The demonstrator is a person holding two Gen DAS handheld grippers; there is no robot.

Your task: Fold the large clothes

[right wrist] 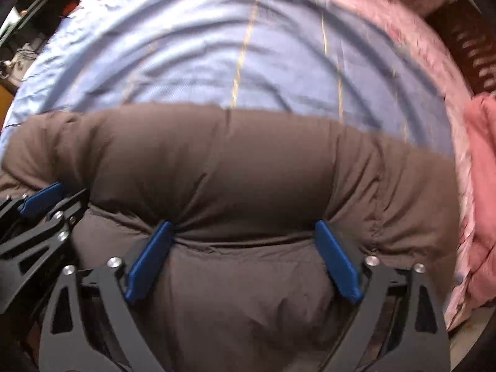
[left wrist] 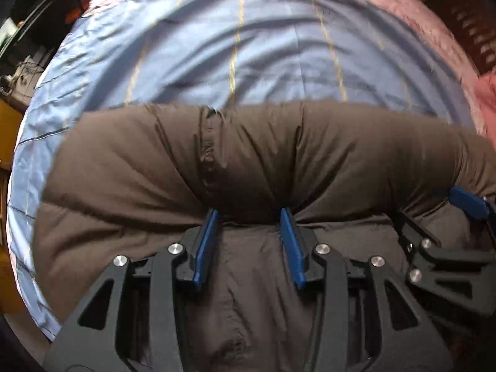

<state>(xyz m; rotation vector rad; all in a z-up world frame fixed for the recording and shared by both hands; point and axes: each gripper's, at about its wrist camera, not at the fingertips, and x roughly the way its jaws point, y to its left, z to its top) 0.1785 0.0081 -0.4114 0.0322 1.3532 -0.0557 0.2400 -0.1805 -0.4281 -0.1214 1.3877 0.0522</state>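
Note:
A puffy dark brown down jacket (left wrist: 248,155) lies across a blue sheet (left wrist: 248,46) on a bed, bunched into a thick roll. My left gripper (left wrist: 249,214) has its blue pads squeezed into the jacket's padding, with a fold of fabric between them. My right gripper (right wrist: 243,226) stands wider, its blue fingers (right wrist: 336,260) pressed on either side of a bulge of the same jacket (right wrist: 248,170). The right gripper shows at the right edge of the left wrist view (left wrist: 465,201). The left gripper shows at the left edge of the right wrist view (right wrist: 40,198).
A pink fuzzy blanket (left wrist: 418,15) rims the far and right side of the bed. A pink bundle (right wrist: 483,186) lies at the right. Cluttered furniture (left wrist: 18,46) and a yellow surface (left wrist: 9,124) stand off the left edge.

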